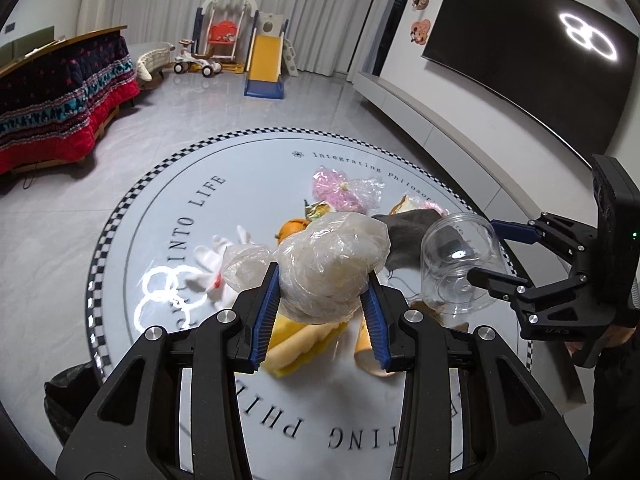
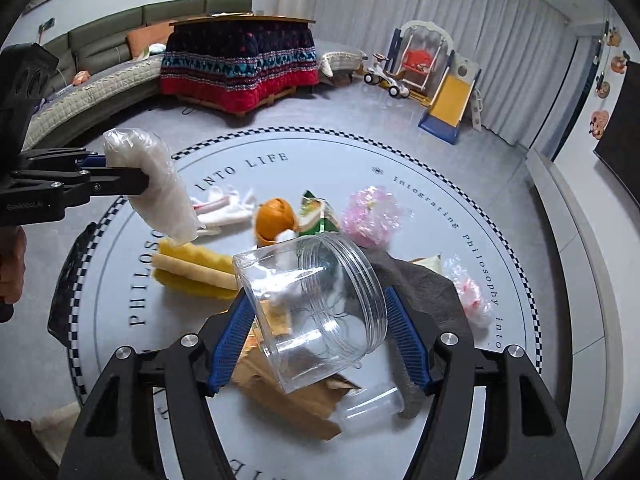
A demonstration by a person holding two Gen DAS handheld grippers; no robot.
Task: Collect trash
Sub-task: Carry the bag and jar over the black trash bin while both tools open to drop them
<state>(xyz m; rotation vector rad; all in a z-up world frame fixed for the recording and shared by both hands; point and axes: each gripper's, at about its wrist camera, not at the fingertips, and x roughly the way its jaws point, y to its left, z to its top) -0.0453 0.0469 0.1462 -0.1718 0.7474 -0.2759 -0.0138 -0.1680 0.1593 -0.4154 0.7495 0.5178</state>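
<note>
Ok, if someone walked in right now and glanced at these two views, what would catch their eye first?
Probably the two lifted items: the left gripper is shut on a crumpled clear plastic bag, and the right gripper grips a clear plastic jar, tilted, above the table. Below them, litter is scattered over the round table, with an orange peel near the middle.
</note>
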